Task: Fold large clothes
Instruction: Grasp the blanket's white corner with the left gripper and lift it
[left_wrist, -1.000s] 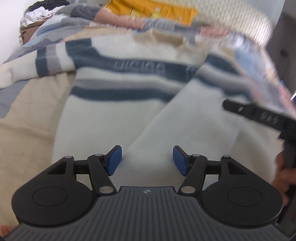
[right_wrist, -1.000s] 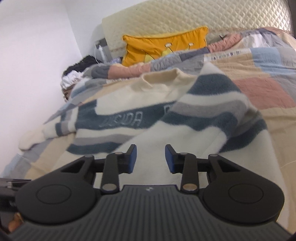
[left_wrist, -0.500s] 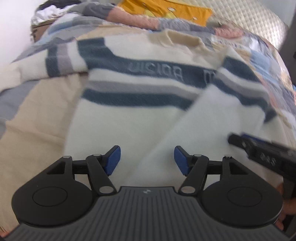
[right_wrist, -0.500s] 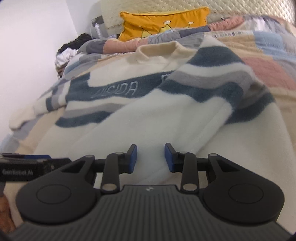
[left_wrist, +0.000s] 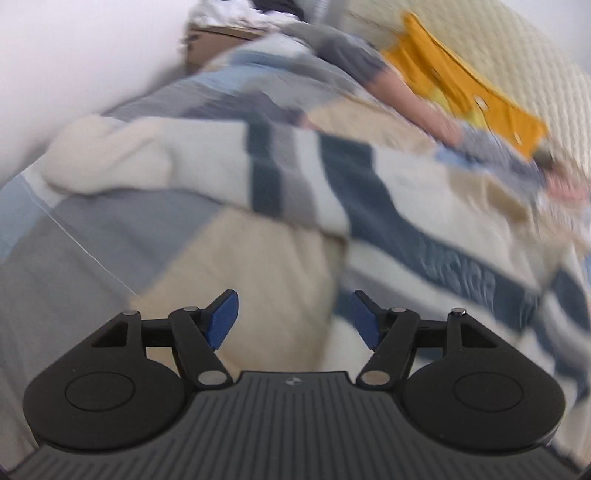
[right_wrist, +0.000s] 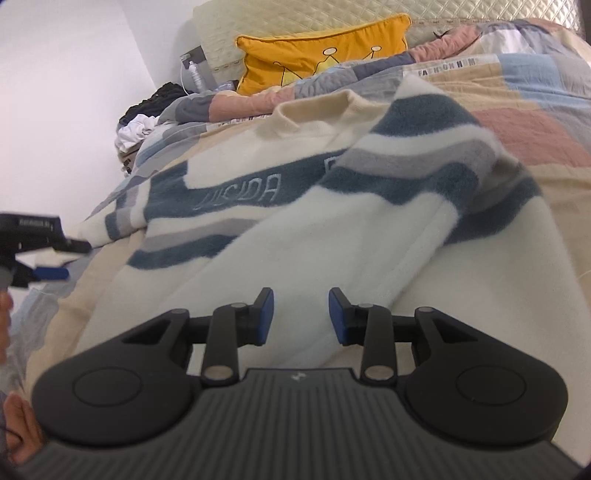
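Both grippers open, empty. Right gripper over sweater; left gripper had swung off toward sleeve.

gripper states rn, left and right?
Left gripper: open, holding nothing, above the patchwork quilt.
Right gripper: open, holding nothing, over the cream fleece sweater with blue-grey stripes.

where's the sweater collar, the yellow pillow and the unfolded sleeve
sweater collar (right_wrist: 317, 107), right wrist view, on the cream neck band
yellow pillow (right_wrist: 314, 59), right wrist view, on its front face
unfolded sleeve (left_wrist: 155, 162), left wrist view, on the cream part near the cuff
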